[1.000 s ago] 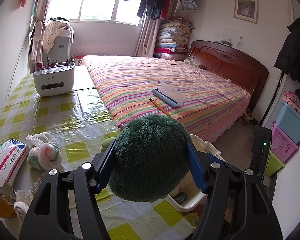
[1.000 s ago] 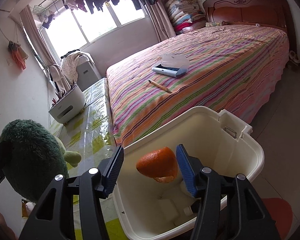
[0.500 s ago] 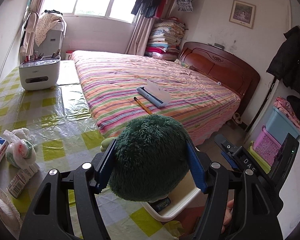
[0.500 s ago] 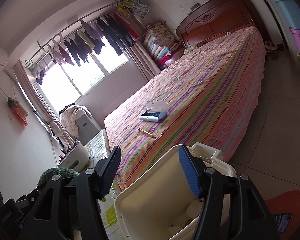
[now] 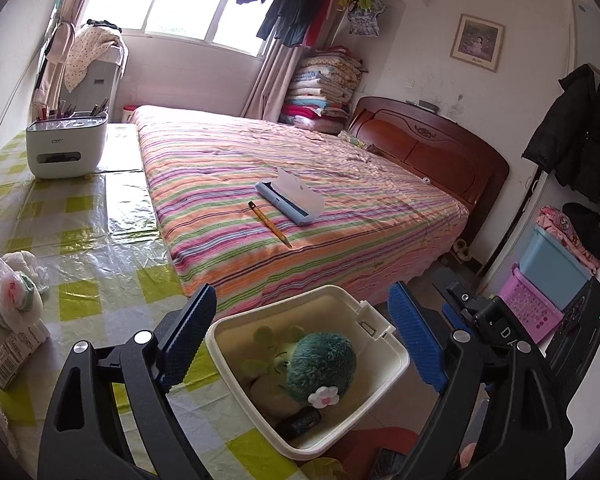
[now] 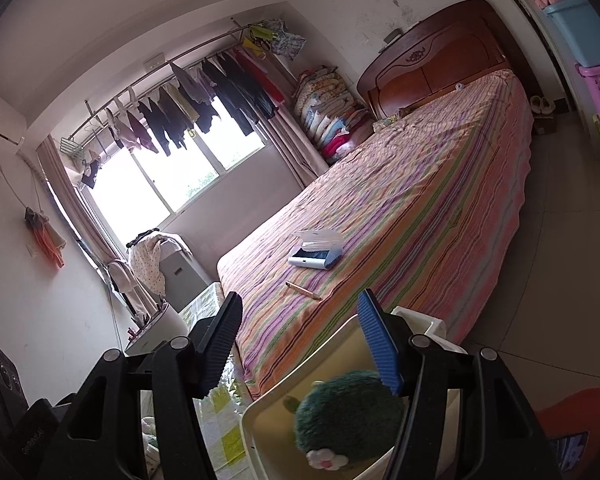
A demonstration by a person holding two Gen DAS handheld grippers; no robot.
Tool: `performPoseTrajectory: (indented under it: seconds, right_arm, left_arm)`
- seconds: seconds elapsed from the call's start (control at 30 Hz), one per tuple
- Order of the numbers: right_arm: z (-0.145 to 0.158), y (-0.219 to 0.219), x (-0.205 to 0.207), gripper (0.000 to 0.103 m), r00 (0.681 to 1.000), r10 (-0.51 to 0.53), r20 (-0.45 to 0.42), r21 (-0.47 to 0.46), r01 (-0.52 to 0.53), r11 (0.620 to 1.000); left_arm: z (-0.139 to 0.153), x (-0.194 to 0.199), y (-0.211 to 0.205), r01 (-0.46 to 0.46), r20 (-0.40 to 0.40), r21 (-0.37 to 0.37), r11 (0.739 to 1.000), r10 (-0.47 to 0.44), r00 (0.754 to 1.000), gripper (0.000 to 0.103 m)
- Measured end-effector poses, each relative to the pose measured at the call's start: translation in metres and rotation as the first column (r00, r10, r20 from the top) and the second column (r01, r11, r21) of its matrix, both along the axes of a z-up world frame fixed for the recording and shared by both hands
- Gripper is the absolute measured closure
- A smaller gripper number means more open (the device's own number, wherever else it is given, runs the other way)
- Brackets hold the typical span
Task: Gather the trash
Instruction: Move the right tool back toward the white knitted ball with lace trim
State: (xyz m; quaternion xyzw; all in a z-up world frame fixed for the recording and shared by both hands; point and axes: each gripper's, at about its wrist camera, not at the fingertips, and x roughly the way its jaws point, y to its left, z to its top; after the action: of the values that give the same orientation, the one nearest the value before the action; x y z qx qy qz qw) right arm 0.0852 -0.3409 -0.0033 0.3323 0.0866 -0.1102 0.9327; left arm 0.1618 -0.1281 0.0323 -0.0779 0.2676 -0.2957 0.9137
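Left gripper (image 5: 302, 342) is opening, nothing between its pads, hovering above the bin (image 5: 396, 356) where the green plush toy (image 5: 320, 364) sits. Right gripper (image 6: 300, 344) is spread, empty too. Toy looks light and squishy; I'd pinch its round body.

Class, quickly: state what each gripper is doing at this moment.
Left gripper: fingers opening, empty; green plush toy lies in the white bin below.
Right gripper: open, holding nothing.
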Motion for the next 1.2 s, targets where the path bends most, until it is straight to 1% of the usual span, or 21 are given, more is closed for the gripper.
performPoseTrajectory:
  seconds: [0.17, 0.23, 0.27, 0.37, 0.47, 0.5, 0.57, 0.67, 0.77, 0.87, 0.93, 1.0, 1.03, 1.1, 1.2]
  right_arm:
    - [0.000, 0.005, 0.004, 0.044, 1.000, 0.029, -0.003, 0.001, -0.029, 1.000]
    - [0.001, 0.010, 0.008, 0.044, 0.999, 0.050, -0.009, -0.006, -0.050, 0.999]
    - [0.002, 0.013, 0.010, 0.044, 0.998, 0.063, -0.014, -0.013, -0.063, 0.998]
    - [0.004, 0.025, 0.015, 0.044, 0.995, 0.101, -0.024, -0.037, -0.102, 0.994]
    - [0.004, 0.037, 0.022, 0.044, 0.989, 0.141, -0.043, -0.058, -0.143, 0.988]
    - [0.004, 0.041, 0.025, 0.044, 0.986, 0.157, -0.052, -0.059, -0.160, 0.985]
    - [0.002, 0.050, 0.031, 0.043, 0.981, 0.181, -0.072, -0.062, -0.185, 0.981]
    - [0.002, 0.062, 0.037, 0.040, 0.975, 0.205, -0.090, -0.075, -0.212, 0.974]
    - [0.002, 0.076, 0.041, 0.040, 0.968, 0.232, -0.098, -0.086, -0.241, 0.967]
    - [0.001, 0.091, 0.045, 0.040, 0.955, 0.275, -0.111, -0.094, -0.286, 0.954]
    - [0.002, 0.105, 0.050, 0.040, 0.938, 0.324, -0.124, -0.099, -0.337, 0.936]
    - [0.001, 0.120, 0.055, 0.040, 0.912, 0.387, -0.135, -0.101, -0.401, 0.910]
    - [0.001, 0.129, 0.058, 0.040, 0.891, 0.430, -0.144, -0.103, -0.445, 0.889]
    - [-0.001, 0.150, 0.065, 0.040, 0.843, 0.514, -0.163, -0.102, -0.532, 0.841]
    - [-0.006, 0.181, 0.074, 0.040, 0.753, 0.625, -0.206, -0.087, -0.650, 0.755]
  left_arm:
    - [0.010, -0.008, 0.021, -0.057, 0.028, 0.006, 0.998, 0.057, 0.998, 0.015]
    - [0.014, -0.012, 0.029, -0.076, 0.040, 0.025, 0.997, 0.075, 0.996, 0.015]
    - [0.016, -0.015, 0.033, -0.080, 0.055, 0.039, 0.996, 0.078, 0.995, 0.015]
    - [0.020, -0.021, 0.047, -0.113, 0.102, 0.109, 0.988, 0.102, 0.990, 0.014]
    - [0.020, -0.027, 0.066, -0.139, 0.123, 0.161, 0.977, 0.120, 0.985, 0.014]
    - [0.020, -0.028, 0.073, -0.151, 0.121, 0.174, 0.973, 0.131, 0.984, 0.012]
    - [0.019, -0.030, 0.091, -0.177, 0.111, 0.183, 0.967, 0.158, 0.981, 0.011]
    - [0.019, -0.034, 0.120, -0.221, 0.096, 0.180, 0.959, 0.206, 0.974, 0.011]
    - [0.019, -0.038, 0.153, -0.265, 0.078, 0.167, 0.950, 0.255, 0.964, 0.011]
    - [0.019, -0.042, 0.188, -0.311, 0.052, 0.167, 0.936, 0.307, 0.950, 0.011]
    - [0.019, -0.044, 0.213, -0.332, 0.026, 0.173, 0.927, 0.333, 0.943, 0.011]
    - [0.017, -0.046, 0.239, -0.349, -0.008, 0.177, 0.920, 0.356, 0.934, 0.009]
    - [0.016, -0.047, 0.250, -0.353, -0.028, 0.185, 0.917, 0.364, 0.931, 0.009]
    - [0.011, -0.048, 0.276, -0.380, -0.058, 0.196, 0.904, 0.398, 0.916, 0.009]
    - [0.000, -0.047, 0.307, -0.392, -0.132, 0.211, 0.895, 0.424, 0.896, 0.009]
